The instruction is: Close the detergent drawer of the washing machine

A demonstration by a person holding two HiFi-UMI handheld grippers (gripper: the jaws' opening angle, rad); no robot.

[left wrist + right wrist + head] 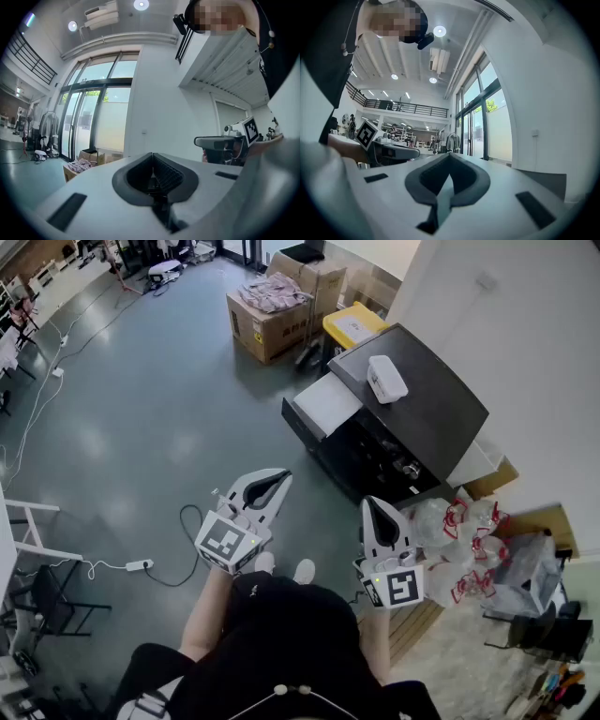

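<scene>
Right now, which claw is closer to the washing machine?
Right. The right claw hangs just in front of the washing machine, not touching it. The left claw is farther off, over the grey floor.

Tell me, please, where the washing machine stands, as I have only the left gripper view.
Observer: In the head view the washing machine stands ahead and to the right of the left tool and the right tool; neither touches it.
Operator: Is its detergent drawer shut?
Observer: It seems not; a white drawer juts out from the machine's front.
Operator: Does anything lie on the machine?
Observer: Yes, a small white box rests on its dark top.
</scene>
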